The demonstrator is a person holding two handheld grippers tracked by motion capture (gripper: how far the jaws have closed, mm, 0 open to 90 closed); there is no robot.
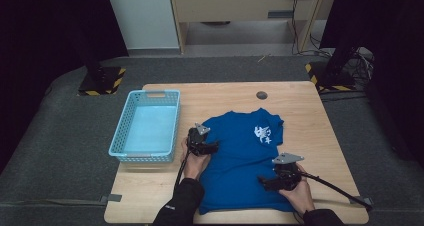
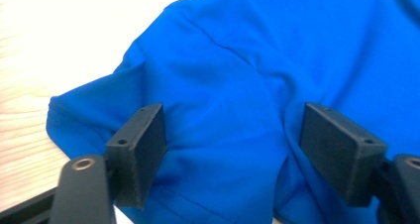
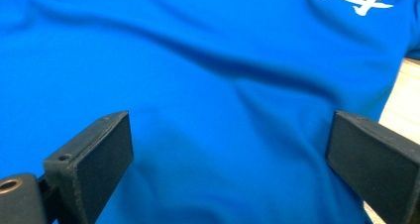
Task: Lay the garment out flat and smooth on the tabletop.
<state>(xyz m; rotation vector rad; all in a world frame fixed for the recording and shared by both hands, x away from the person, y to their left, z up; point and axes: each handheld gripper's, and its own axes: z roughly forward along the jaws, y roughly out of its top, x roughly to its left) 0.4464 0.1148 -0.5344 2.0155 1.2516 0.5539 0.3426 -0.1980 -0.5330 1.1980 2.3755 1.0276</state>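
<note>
Bright blue cotton T-shirt [image 1: 240, 156] with white chest print spread flat on the pale wooden tabletop [image 1: 300, 106], left gripper [image 1: 212, 147] over its left sleeve edge, jaws spread (cloth between them, unpinched), right gripper [image 1: 263, 182] over the lower right body, jaws spread wide, light blue slotted plastic basket [image 1: 120, 136] just left of the shirt.
</note>
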